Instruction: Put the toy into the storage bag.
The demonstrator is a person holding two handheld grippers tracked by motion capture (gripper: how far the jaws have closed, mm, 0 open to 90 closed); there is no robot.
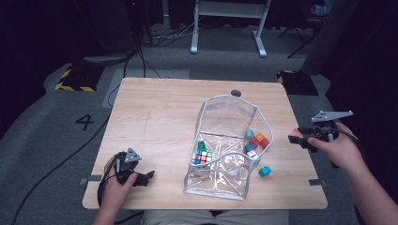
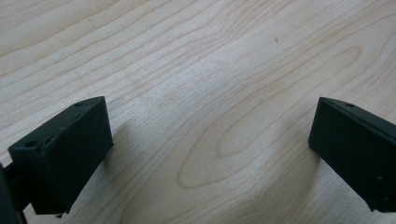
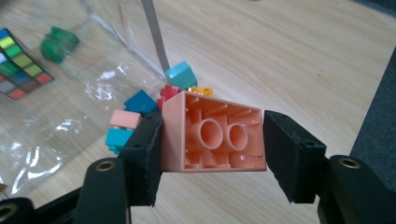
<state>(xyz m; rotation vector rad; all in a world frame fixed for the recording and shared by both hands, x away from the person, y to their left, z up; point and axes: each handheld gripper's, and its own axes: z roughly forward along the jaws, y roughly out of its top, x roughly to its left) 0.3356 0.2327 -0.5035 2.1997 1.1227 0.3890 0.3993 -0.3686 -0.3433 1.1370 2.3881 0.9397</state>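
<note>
- The right gripper [image 3: 212, 149] has its jaws squeezed on a peach toy brick [image 3: 212, 135], up above the worktop [image 1: 155, 117] by the clear bag [image 1: 225, 154].
- The left gripper [image 2: 210, 149] rests low with jaws wide apart, nothing in them.

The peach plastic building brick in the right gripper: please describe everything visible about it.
The peach plastic building brick is a hollow rectangular block whose open underside, with two round tubes and thin ribs, faces the camera. It looks glossy and undamaged. The right gripper clamps it by two opposite sides, in the air above the wooden table, slightly tilted.
</note>
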